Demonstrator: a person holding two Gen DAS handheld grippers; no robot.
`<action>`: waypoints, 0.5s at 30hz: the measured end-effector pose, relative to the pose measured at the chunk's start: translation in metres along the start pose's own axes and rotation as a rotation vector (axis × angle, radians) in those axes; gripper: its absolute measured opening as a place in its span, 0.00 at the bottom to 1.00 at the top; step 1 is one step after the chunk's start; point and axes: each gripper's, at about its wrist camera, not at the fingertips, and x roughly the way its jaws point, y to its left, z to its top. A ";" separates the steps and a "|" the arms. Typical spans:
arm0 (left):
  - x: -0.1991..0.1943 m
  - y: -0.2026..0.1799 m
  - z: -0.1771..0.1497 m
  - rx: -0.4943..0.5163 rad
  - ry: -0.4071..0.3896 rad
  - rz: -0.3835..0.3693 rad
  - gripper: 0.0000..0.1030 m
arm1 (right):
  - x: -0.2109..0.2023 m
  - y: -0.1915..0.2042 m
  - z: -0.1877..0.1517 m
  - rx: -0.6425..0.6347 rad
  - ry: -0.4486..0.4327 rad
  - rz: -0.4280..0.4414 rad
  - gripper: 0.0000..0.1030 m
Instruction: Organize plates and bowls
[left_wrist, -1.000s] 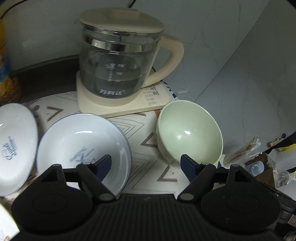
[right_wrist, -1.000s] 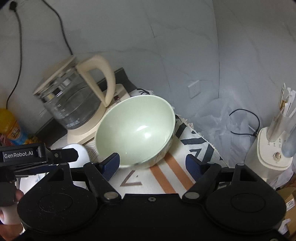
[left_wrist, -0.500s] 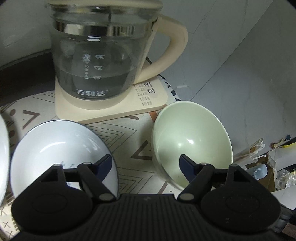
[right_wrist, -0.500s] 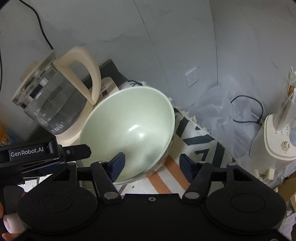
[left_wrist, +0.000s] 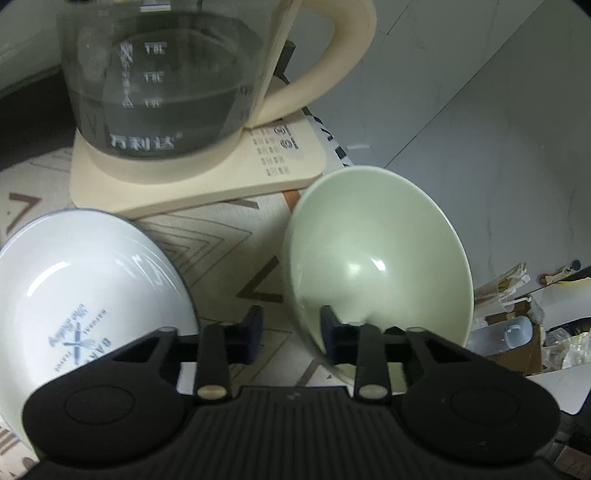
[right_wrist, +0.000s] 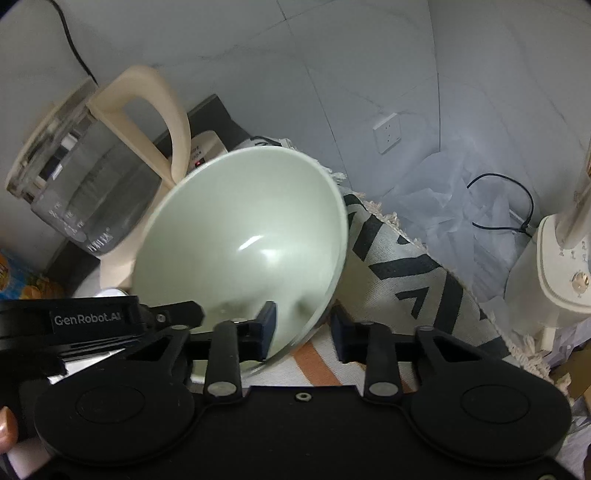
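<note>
In front of kettle (left_wrist: 173, 85): green bowl (left_wrist: 376, 266) on patterned surface (left_wrist: 221, 236). Both hand-held grippers, left (left_wrist: 290, 334) and right (right_wrist: 303, 328), straddle its rim, fingers apart. White bowl (left_wrist: 85, 291) left of kettle.

Pale green bowl (left_wrist: 376, 258); white bowl (left_wrist: 85, 291), blue lettering; cream kettle (left_wrist: 177, 81); chevron-patterned cloth (left_wrist: 229, 243).

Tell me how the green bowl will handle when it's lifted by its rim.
The green bowl looks glazed and glossy, so probably slippery between the jaws. It seems rigid ceramic, likely breakable if dropped. Both the left gripper and right gripper straddle its rim, open; one-sided lifting may tilt it.
</note>
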 end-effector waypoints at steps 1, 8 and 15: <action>0.000 -0.001 0.000 0.005 0.000 -0.003 0.17 | 0.000 0.000 0.000 0.001 0.003 0.001 0.23; -0.013 -0.009 -0.001 0.026 -0.043 0.014 0.14 | -0.023 0.005 0.004 -0.047 -0.048 0.015 0.21; -0.040 -0.016 -0.005 0.022 -0.078 0.007 0.14 | -0.050 0.015 0.003 -0.085 -0.090 0.026 0.21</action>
